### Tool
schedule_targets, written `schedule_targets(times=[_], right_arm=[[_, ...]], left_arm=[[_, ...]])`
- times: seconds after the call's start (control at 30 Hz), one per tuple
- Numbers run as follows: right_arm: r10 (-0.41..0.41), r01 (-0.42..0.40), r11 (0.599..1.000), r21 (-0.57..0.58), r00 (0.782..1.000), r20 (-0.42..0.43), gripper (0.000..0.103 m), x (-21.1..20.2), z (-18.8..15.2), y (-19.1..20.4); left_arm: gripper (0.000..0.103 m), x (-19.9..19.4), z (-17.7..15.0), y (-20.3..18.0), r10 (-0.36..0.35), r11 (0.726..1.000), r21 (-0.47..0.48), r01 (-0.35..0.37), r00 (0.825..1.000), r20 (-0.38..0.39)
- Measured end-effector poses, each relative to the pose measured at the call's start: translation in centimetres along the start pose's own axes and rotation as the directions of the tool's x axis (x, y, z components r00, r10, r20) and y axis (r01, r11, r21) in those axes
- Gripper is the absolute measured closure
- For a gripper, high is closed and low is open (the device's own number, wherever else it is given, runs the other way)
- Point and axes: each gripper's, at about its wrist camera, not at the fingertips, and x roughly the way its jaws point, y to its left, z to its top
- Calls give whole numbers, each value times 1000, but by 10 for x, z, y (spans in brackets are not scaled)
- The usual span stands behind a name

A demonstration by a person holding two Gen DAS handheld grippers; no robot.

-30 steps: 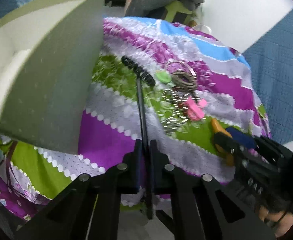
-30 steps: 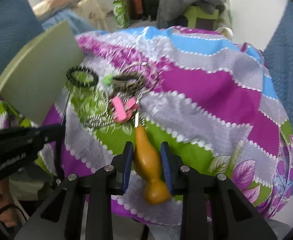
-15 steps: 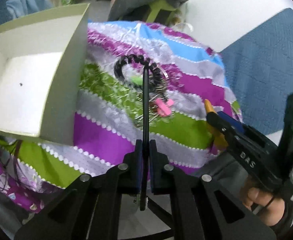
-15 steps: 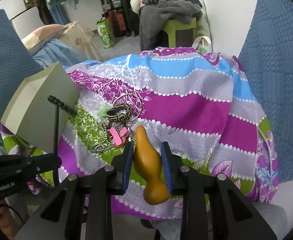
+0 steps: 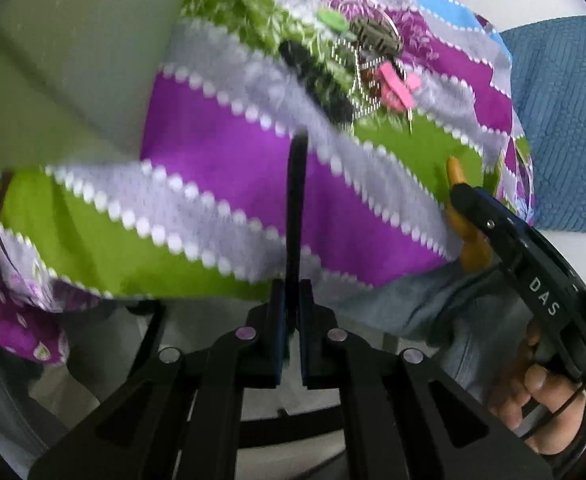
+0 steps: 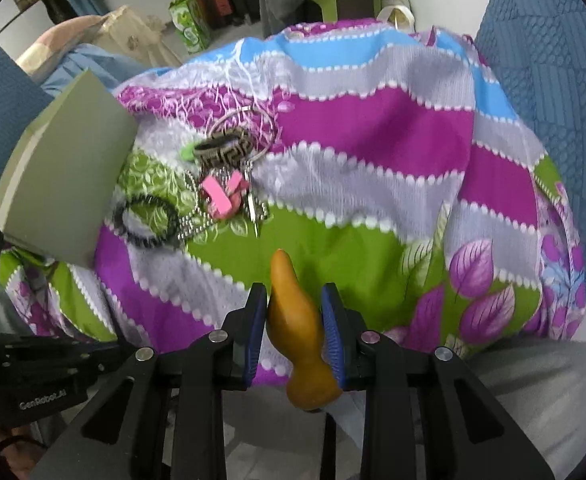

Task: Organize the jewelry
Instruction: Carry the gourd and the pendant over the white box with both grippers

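My left gripper point(image 5: 289, 316) is shut on a thin black rod point(image 5: 295, 204) that points up over the cloth. A black spiral hair tie point(image 6: 147, 220) lies on the cloth next to the box; in the left wrist view it shows blurred point(image 5: 317, 80) past the rod's tip. My right gripper point(image 6: 295, 332) is shut on an orange wooden handle point(image 6: 299, 328) with a thin metal tip. A pile of jewelry lies ahead: a patterned bangle point(image 6: 223, 148), a pink clip point(image 6: 221, 194), a silver bead chain point(image 6: 197, 224) and a green piece point(image 6: 187, 153).
A pale green open box point(image 6: 61, 184) stands at the left on the striped purple, green and grey cloth point(image 6: 373, 160). Blue quilted panels point(image 6: 553, 60) flank the table. Clothes and bags sit behind. The right gripper shows in the left wrist view point(image 5: 525, 264).
The hair tie that hung on the rod half a second ago now lies on the cloth by the box. The left gripper has dropped low and pulled back; the right one barely moved.
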Motion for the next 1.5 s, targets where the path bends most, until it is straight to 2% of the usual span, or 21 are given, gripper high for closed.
schedule_targets(times=[0.1, 0.2, 0.3, 0.37, 0.63, 0.83, 0.93, 1.13, 1.3, 1.43, 1.5], right_arm=[[-4, 4, 1000, 9, 1000, 17, 77, -10, -1, 2], [15, -16, 999, 40, 1000, 26, 77, -22, 1, 2], [-1, -1, 999, 35, 998, 60, 77, -40, 6, 7], [-7, 4, 999, 38, 997, 77, 77, -53, 11, 10], [-28, 21, 999, 41, 983, 183, 77, -115, 36, 36], [-23, 14, 999, 34, 964, 266, 77, -159, 55, 62], [-17, 10, 1000, 26, 950, 313, 77, -181, 65, 77], [17, -14, 1000, -11, 922, 387, 77, -215, 86, 117], [57, -31, 997, -71, 916, 397, 77, -213, 100, 156], [95, -56, 991, -118, 929, 357, 77, -188, 108, 187], [113, -73, 989, -132, 938, 328, 77, -171, 110, 201]], left_arm=[[98, -9, -5, -5, 23, 1000, 18, -23, 999, 33], [98, -22, -2, -10, 12, 1000, 26, -14, 998, 59], [98, -47, -3, -15, 32, 997, 71, -41, 992, 125], [98, -60, 1, -20, 0, 996, 86, -11, 990, 138], [98, -130, 5, -24, -35, 990, 141, 4, 976, 216], [98, -189, 8, -26, -39, 982, 185, -23, 946, 323], [98, -220, 10, -20, -54, 982, 189, -21, 922, 383], [98, -265, 14, 3, -40, 983, 177, -52, 877, 478], [98, -292, 21, 39, -22, 989, 135, -59, 847, 531], [98, -301, 28, 72, 8, 993, 96, -73, 835, 550], [98, -299, 33, 91, 33, 993, 76, -89, 836, 547]])
